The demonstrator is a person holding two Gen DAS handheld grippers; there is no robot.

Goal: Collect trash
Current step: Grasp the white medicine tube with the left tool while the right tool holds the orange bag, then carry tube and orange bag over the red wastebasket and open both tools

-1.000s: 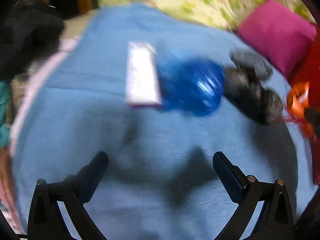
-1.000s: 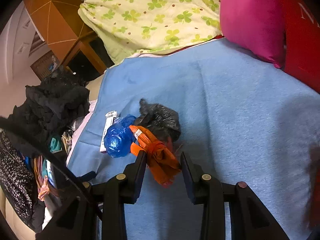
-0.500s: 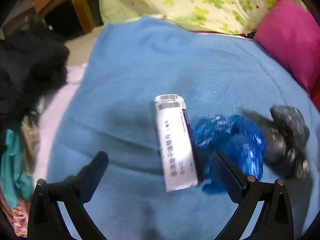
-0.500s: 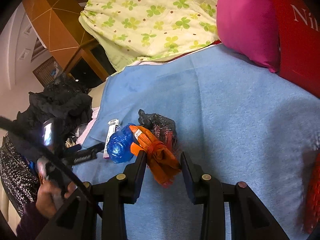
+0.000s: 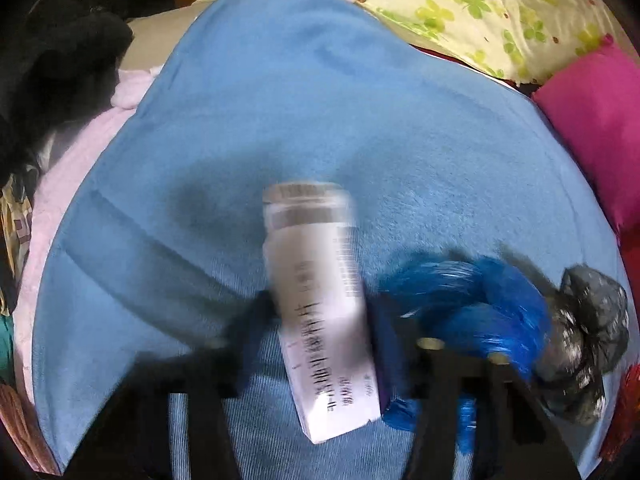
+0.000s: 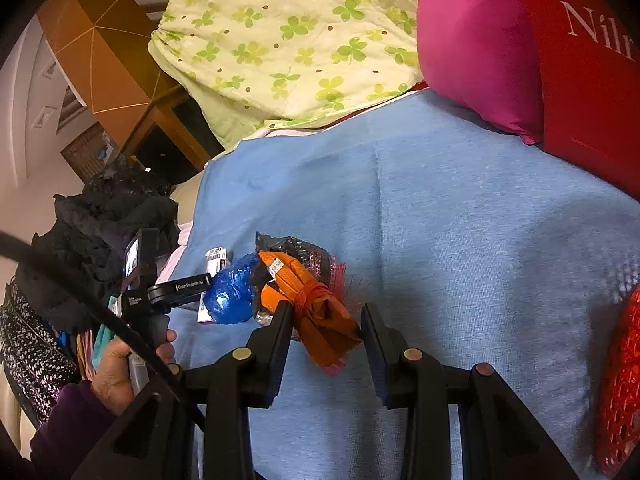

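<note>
Down on the blue blanket [image 5: 320,92] the trash lies in a loose cluster. The left gripper [image 5: 320,316] has a white carton [image 5: 320,308], printed with a barcode and dark lettering, between its jaws; they have just been closing around it, and the blurred fingers [image 5: 256,320] sit right against the carton's two long sides, though whether they truly press on it cannot be told. The carton is closed, so nothing of its contents shows. Just beside it on the right lies a crumpled blue plastic bag [image 5: 472,300], and touching that, a knotted black plastic bag [image 5: 588,332]; both are bunched up and what they hold is hidden.

From the right wrist view, the right gripper [image 6: 326,324] is clenched on a folded orange wrapper [image 6: 320,308] bound with red thread, its pads [image 6: 282,328] bearing on the bundle's two sides. Behind the wrapper sit the black bag [image 6: 296,246], the blue bag [image 6: 232,290] and the carton [image 6: 218,258], with the left gripper [image 6: 176,290] reaching to them, gripped by a hand [image 6: 120,364] in a dark purple sleeve [image 6: 68,432].

A clover-print quilt [image 6: 288,40] and a magenta pillow [image 6: 476,40] lie at the blanket's far edge, a red mesh bag [image 6: 624,376] at the right, and dark clothes [image 6: 100,220] are heaped at the left.
</note>
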